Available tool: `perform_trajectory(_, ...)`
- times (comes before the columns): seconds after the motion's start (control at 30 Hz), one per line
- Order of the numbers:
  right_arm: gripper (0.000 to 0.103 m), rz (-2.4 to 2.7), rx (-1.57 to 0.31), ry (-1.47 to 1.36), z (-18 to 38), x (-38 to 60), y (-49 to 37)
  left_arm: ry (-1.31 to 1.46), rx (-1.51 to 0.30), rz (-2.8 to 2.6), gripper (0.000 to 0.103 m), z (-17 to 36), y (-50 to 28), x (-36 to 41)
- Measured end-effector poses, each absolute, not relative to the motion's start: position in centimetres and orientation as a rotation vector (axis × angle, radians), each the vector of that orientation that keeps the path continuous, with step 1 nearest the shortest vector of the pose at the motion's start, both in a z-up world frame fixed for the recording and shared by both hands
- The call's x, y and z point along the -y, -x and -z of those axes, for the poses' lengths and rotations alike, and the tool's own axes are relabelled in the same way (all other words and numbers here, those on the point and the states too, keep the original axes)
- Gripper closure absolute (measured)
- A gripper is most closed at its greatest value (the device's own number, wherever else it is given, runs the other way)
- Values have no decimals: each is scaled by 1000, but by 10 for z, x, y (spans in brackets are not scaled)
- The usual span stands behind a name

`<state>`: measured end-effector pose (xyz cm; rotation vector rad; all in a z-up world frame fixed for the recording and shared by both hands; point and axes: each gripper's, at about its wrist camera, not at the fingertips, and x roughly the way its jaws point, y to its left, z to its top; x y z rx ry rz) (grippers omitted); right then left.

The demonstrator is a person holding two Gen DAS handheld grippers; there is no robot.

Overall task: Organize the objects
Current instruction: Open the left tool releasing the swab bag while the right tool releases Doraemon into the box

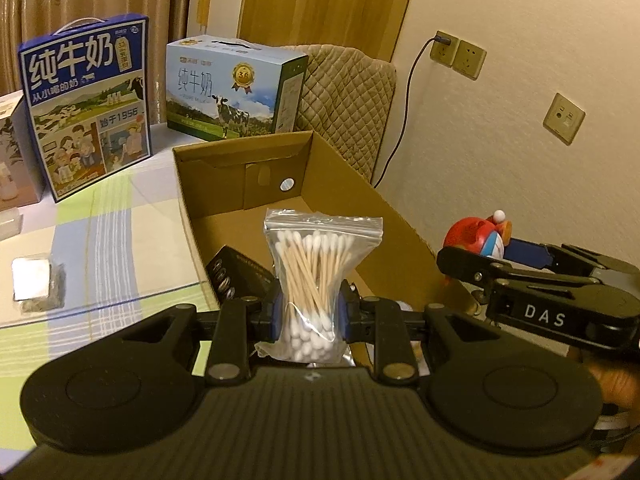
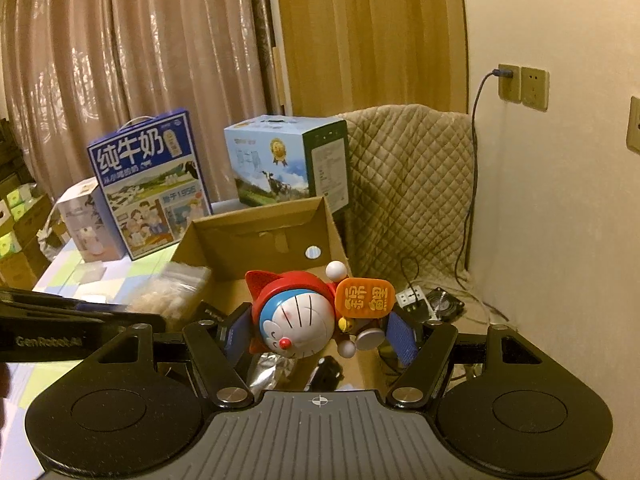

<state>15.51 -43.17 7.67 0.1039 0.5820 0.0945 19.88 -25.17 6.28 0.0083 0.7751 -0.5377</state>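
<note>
My left gripper is shut on a clear zip bag of cotton swabs and holds it upright over the near end of an open cardboard box. A black box lies inside the cardboard box, by its left wall. My right gripper is shut on a Doraemon toy with a red hood and an orange sign, tilted on its side above the same cardboard box. In the left wrist view the right gripper and toy are to the right of the box. The swab bag looks blurred in the right wrist view.
Two milk cartons stand behind the box on a checked tablecloth. A small foil packet lies at the left. A quilted chair and a wall with sockets are at the right. A silver packet lies under the toy.
</note>
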Motion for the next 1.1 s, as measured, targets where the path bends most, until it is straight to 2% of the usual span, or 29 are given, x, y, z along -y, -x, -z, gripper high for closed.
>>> perform_trajectory(0.03,36,-93,-585,-106,-76,432,-156,-9,-776,548,75,-61,-203,255)
perform_trajectory(0.07,36,-93,-586,-106,-75,433,-157,-9,-779,569,60,-59,-207,257)
perform_trajectory(0.1,36,-93,-587,-108,-75,434,-157,-12,-781,573,54,-57,-209,258)
perform_trajectory(0.13,36,-93,-589,-110,-74,434,-156,-18,-779,565,53,-56,-211,259)
perform_trajectory(0.33,36,-105,-604,-124,-68,433,-156,4,-775,510,53,-52,-210,241)
perform_trajectory(0.47,36,-114,-601,-129,-69,430,-156,34,-773,469,47,-49,-204,221)
perform_trajectory(0.7,36,-160,-582,-118,-74,417,-166,91,-783,422,46,-47,-192,193)
perform_trajectory(0.77,30,-192,-565,-115,-74,414,-170,92,-781,414,45,-48,-190,189)
perform_trajectory(0.8,22,-185,-549,-115,-76,413,-170,93,-779,410,44,-48,-190,187)
perform_trajectory(0.83,19,-184,-528,-123,-78,414,-168,94,-777,404,42,-49,-189,185)
perform_trajectory(0.97,19,-166,-519,-166,-82,419,-161,103,-763,391,32,-53,-186,176)
perform_trajectory(1.1,19,-132,-550,-178,-80,421,-148,113,-759,369,29,-54,-179,164)
